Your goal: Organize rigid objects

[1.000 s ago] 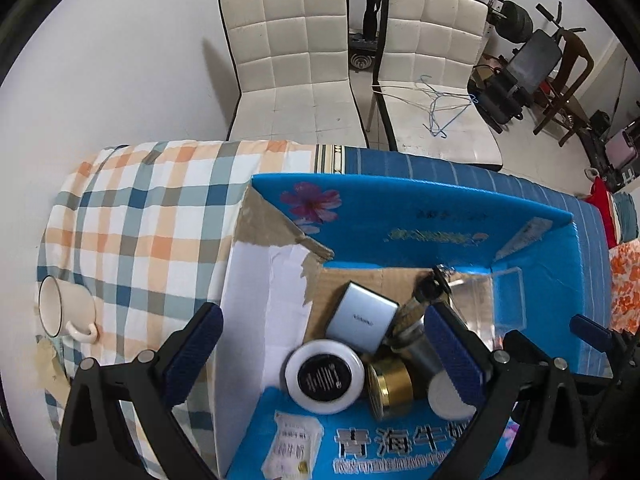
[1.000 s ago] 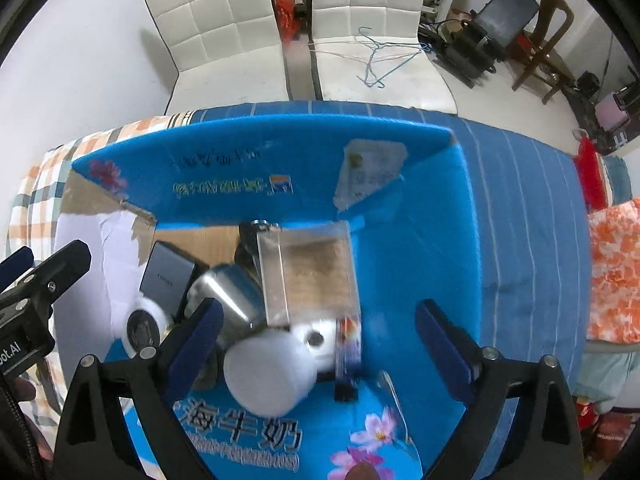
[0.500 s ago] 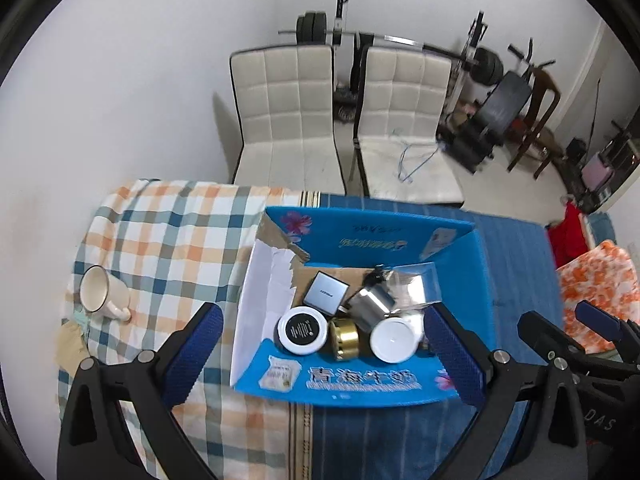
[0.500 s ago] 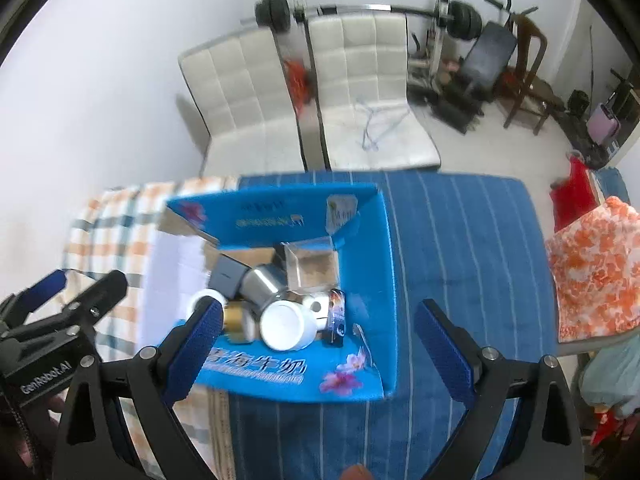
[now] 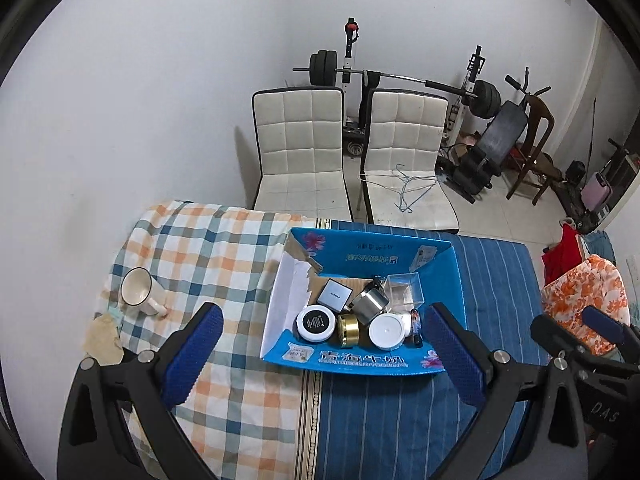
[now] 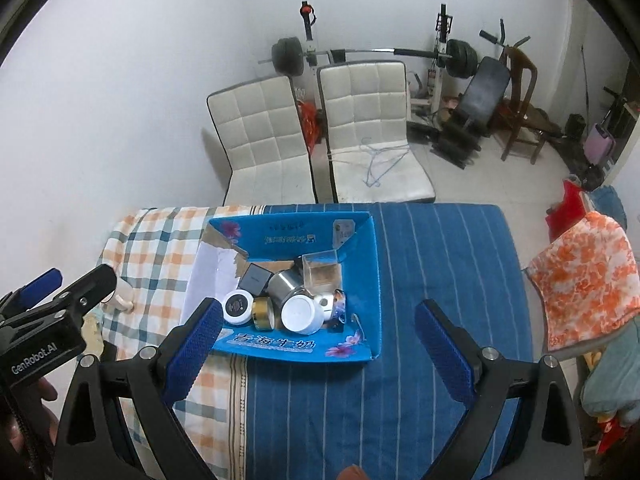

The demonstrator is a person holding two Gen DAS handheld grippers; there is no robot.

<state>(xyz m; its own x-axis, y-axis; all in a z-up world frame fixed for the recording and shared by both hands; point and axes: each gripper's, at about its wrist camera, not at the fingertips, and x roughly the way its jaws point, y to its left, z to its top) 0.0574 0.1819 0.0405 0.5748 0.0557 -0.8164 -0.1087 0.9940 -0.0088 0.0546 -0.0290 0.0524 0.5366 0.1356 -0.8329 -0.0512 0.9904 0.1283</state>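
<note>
A blue cardboard box (image 5: pixel 372 362) (image 6: pixel 304 350) stands open on the cloth-covered table. Inside lie a white-rimmed black round tin (image 5: pixel 315 323) (image 6: pixel 238 308), a gold tin (image 5: pixel 347 330) (image 6: pixel 263 312), a white lid (image 5: pixel 385 331) (image 6: pixel 301 314), a steel cup (image 5: pixel 370 305) (image 6: pixel 285 283), a grey square case (image 5: pixel 335 294) (image 6: pixel 253 279) and a clear plastic box (image 5: pixel 403 290) (image 6: pixel 322 274). High above the table my left gripper (image 5: pixel 320 354) is open and empty. My right gripper (image 6: pixel 316 346) is open and empty too, well above the box.
A white mug (image 5: pixel 138 291) lies on the plaid cloth at the left, near a crumpled brown scrap (image 5: pixel 102 338). Blue striped cloth (image 6: pixel 432 264) covers the table's right side. Two white chairs (image 5: pixel 302 152) (image 5: pixel 404 160) and gym gear (image 5: pixel 480 98) stand behind. An orange floral cloth (image 6: pixel 584 276) lies at right.
Both grippers have risen far up and away from the box, which now looks small. The objects inside have kept their places.
</note>
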